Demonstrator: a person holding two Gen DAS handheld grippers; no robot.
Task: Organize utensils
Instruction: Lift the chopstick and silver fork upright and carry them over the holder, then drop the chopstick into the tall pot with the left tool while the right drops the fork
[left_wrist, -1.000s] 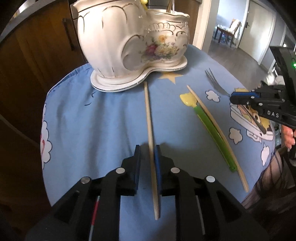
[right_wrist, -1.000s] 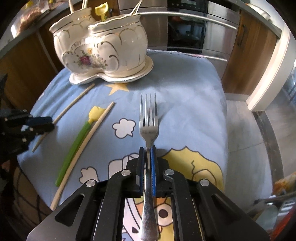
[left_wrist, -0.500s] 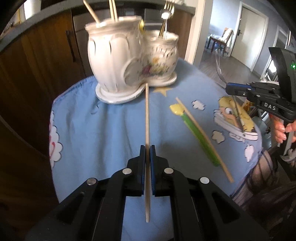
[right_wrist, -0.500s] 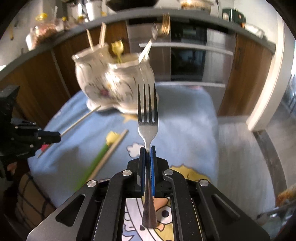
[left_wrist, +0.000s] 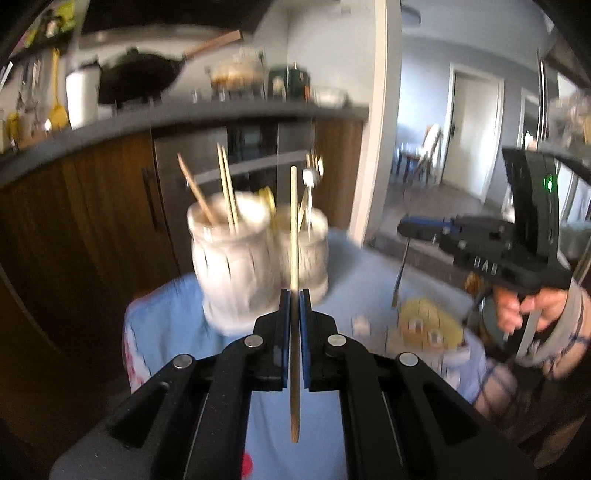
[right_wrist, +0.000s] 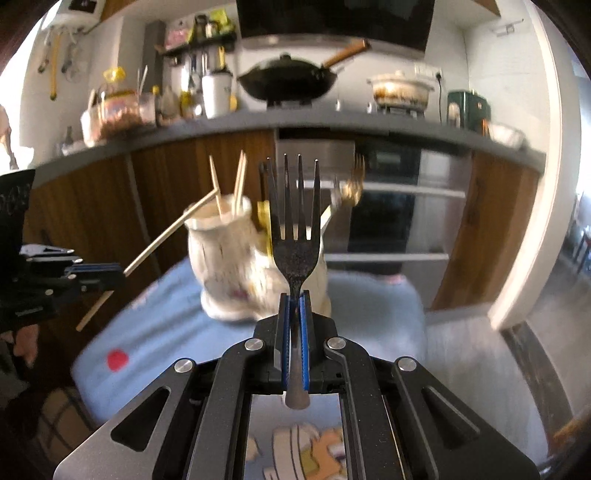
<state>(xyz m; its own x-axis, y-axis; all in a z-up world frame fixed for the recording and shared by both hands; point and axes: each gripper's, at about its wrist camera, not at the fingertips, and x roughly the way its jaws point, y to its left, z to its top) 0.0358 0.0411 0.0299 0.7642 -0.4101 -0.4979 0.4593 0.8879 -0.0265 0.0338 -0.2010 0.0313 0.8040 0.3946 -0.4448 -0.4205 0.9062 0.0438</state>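
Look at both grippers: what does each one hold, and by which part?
The left gripper grips a chopstick partway along its length, nearer the lower end. The right gripper grips a fork by its handle, just below the head, prongs up.

A table covered by a light-blue cartoon-print cloth (right_wrist: 373, 306) carries a white two-compartment ceramic utensil holder (right_wrist: 236, 266) standing on its own base plate near the table's far edge, with chopsticks, a fork and a yellow-topped utensil sticking out of it.
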